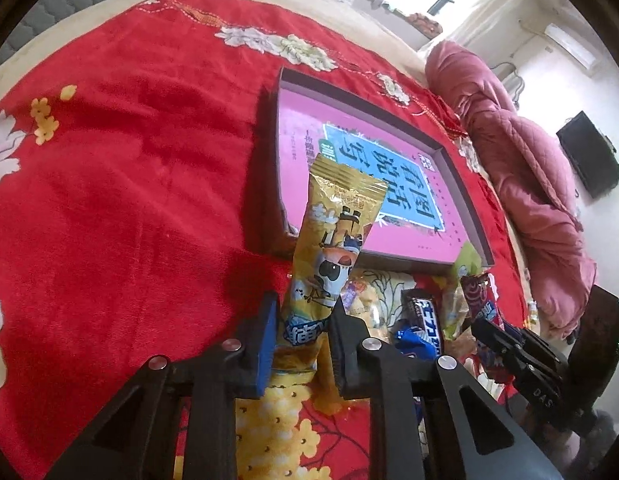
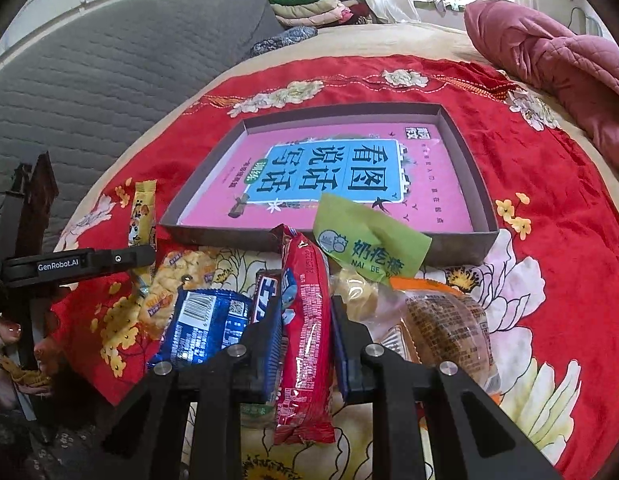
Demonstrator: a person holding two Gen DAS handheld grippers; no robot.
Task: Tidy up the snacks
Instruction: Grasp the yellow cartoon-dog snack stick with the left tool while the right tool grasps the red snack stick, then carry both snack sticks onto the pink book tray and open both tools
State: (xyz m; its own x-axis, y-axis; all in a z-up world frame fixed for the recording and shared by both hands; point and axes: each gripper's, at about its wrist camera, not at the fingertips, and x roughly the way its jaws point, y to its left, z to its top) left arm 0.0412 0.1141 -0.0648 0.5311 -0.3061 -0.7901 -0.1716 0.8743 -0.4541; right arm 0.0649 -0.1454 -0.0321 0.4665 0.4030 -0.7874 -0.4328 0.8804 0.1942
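Observation:
My left gripper (image 1: 303, 308) is shut on the lower part of a yellow snack packet (image 1: 333, 232), which stands upright in front of the box's near left corner. The open cardboard box (image 1: 269, 168), with a pink printed floor, lies on the red floral cloth (image 1: 129, 160). My right gripper (image 2: 307, 304) is shut on a long red snack packet (image 2: 301, 264) just before the box's near wall (image 2: 213, 234). The right wrist view also shows the left gripper (image 2: 145, 254) with the yellow packet (image 2: 143, 212) at the far left.
A heap of snacks lies before the box: a blue packet (image 2: 205, 324), a green packet (image 2: 365, 240), a yellow cracker pack (image 2: 181, 280) and a clear bun pack (image 2: 445, 320). A pink quilt (image 2: 557, 60) sits at the right, and a grey padded headboard (image 2: 89, 80) at the left.

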